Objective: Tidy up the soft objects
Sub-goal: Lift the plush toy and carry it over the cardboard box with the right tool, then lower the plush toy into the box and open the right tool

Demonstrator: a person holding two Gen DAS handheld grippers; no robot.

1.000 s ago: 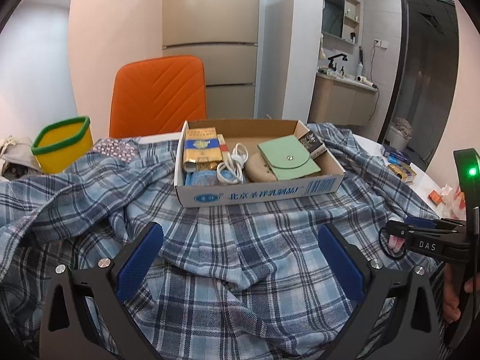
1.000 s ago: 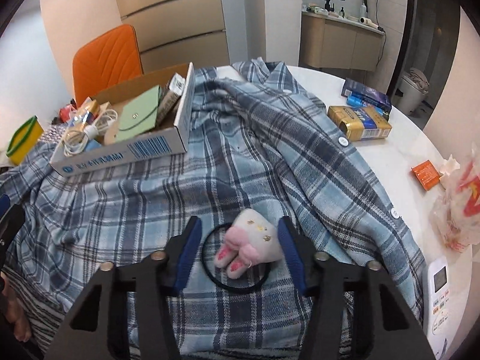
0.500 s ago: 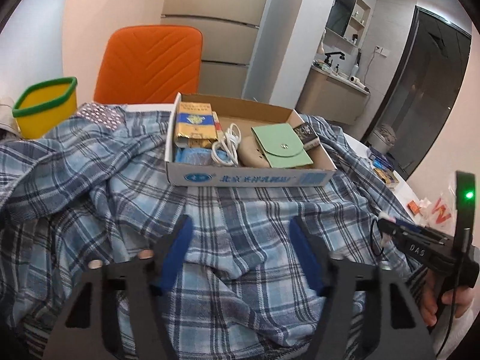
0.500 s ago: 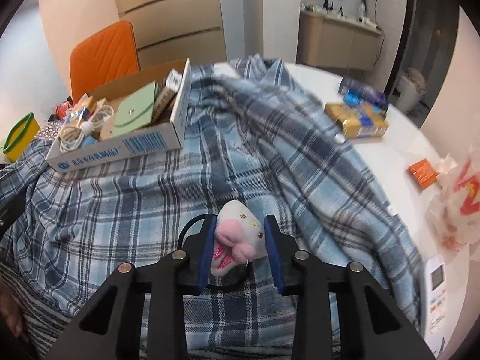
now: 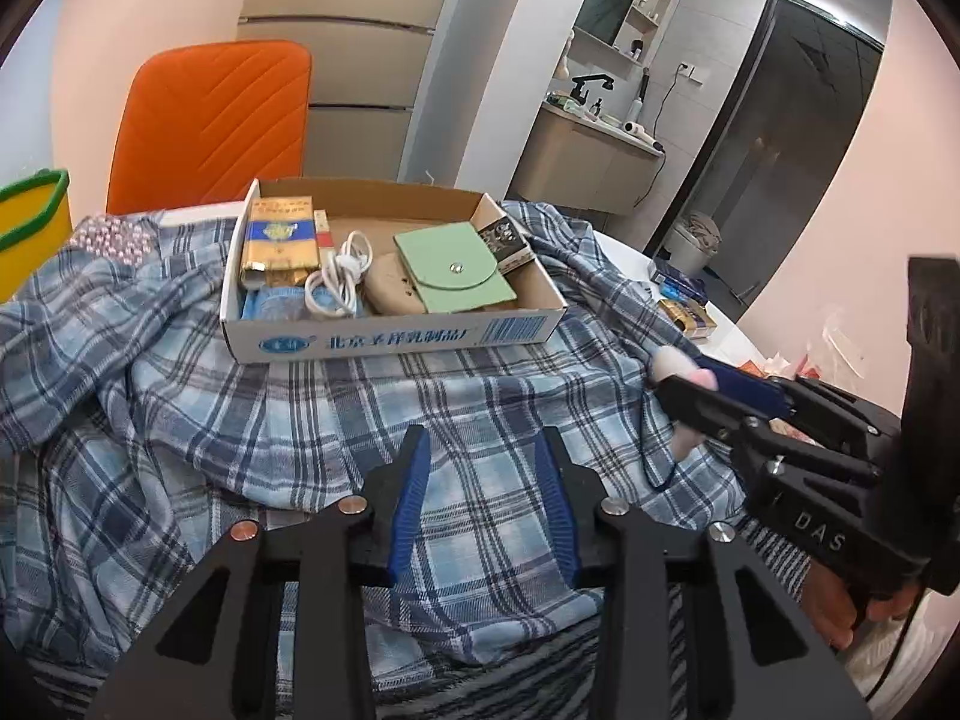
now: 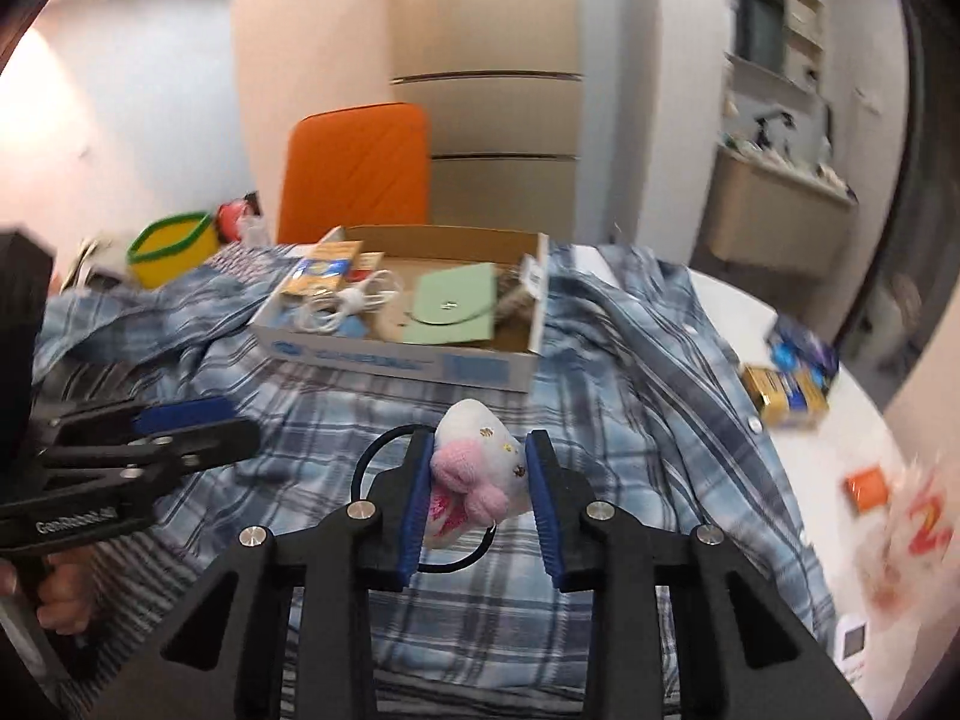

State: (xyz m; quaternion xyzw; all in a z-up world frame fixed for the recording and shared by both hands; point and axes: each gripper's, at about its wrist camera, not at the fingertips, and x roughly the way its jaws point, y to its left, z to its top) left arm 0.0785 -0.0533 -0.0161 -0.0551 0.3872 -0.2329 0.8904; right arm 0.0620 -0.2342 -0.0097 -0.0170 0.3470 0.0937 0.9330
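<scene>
Now, step: right gripper (image 6: 478,480) clamps the plush hair tie (image 6: 474,474), lifted off the plaid shirt (image 6: 600,420).
Left gripper (image 5: 480,498): jaws just narrowing, nothing between them.
Next: carry it into the cardboard box (image 6: 480,369).

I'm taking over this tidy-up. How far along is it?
Done: the cardboard box already holds a green pouch and other items. In hand: the right gripper clamps the plush hair tie. Left: boxing it; the plaid shirt lies unfolded under the narrowly open left gripper.

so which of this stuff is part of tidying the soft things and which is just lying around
Job: plush hair tie in the right claw; plaid shirt; cardboard box.
Lying about: orange chair; yellow bin; gold packet on the table.
</scene>
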